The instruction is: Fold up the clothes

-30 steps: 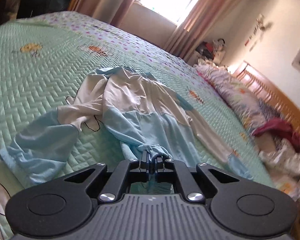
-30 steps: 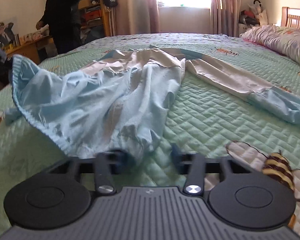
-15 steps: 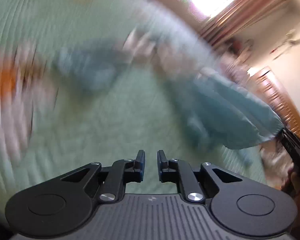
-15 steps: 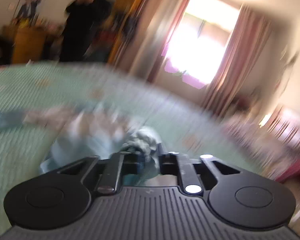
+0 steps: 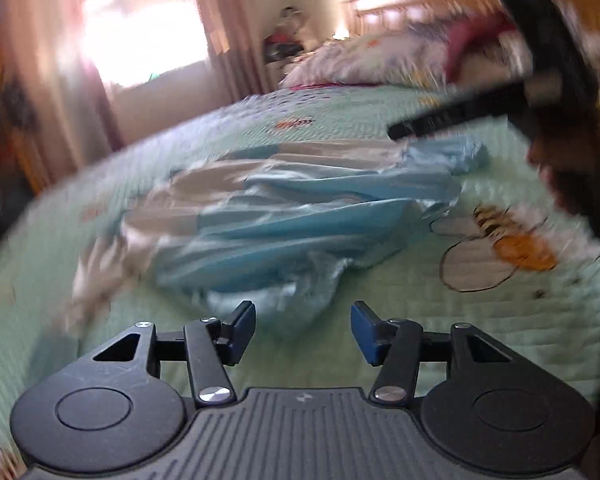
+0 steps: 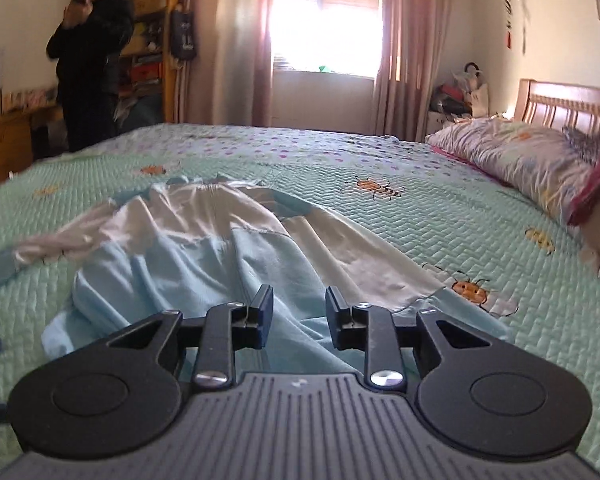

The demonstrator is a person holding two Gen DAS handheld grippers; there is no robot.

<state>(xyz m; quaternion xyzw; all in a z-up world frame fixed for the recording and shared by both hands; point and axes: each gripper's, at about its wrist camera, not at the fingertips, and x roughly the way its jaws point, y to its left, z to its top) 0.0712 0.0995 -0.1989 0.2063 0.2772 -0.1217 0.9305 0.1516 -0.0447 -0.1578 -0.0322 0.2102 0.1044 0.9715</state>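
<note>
A light blue and white long-sleeved garment (image 6: 204, 248) lies crumpled on the green quilted bedspread (image 6: 400, 216). My right gripper (image 6: 298, 312) hovers over its light blue lower part. Its jaws are opening, and the cloth lies beneath them without being pinched. In the blurred left wrist view the same garment (image 5: 292, 216) spreads across the quilt. My left gripper (image 5: 302, 328) is at its near hem with its jaws opening wide, and no pad presses on fabric. A blurred black tool in a hand (image 5: 540, 88) crosses the upper right, above one sleeve end.
Pillows (image 6: 516, 156) and a red cloth (image 6: 596, 188) lie against the wooden headboard (image 6: 572, 104) on the right. A person in dark clothes (image 6: 92, 56) stands by shelves at the far left. A curtained window (image 6: 324, 20) is behind the bed.
Both grippers were shut on the garment's hem and have let it go; it now lies on the quilt. The left gripper swung and rolled sideways, and the right one rose.
</note>
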